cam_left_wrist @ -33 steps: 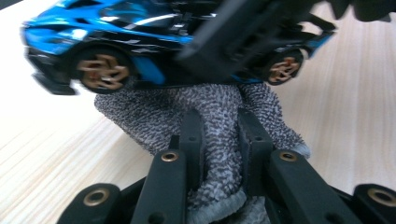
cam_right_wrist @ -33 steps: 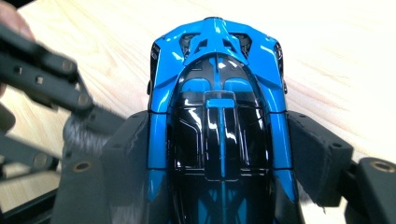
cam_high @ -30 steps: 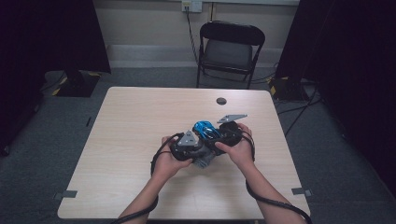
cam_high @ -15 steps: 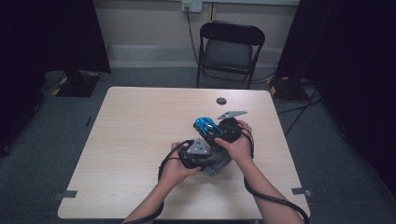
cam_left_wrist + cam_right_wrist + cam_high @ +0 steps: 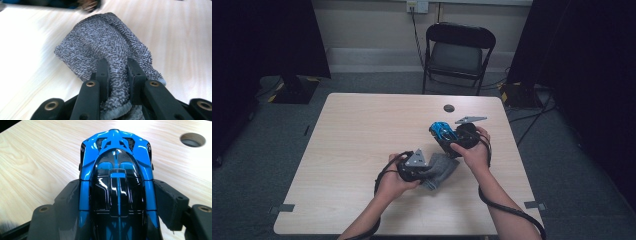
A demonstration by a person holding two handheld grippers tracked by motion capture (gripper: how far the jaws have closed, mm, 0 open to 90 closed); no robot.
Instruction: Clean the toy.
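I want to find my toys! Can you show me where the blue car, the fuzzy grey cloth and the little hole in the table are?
blue car (image 5: 116, 182): right gripper view, on its black roof.
grey cloth (image 5: 105, 45): left gripper view, on its bunched middle.
hole in the table (image 5: 192, 140): right gripper view, inside the round opening.

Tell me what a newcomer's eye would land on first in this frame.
Most likely the glossy blue and black toy car, clamped between the right gripper's jaws above the right half of the table. Next, the grey terry cloth, pinched in the left gripper and resting on the tabletop near the front edge. Behind the table stands a black folding chair.
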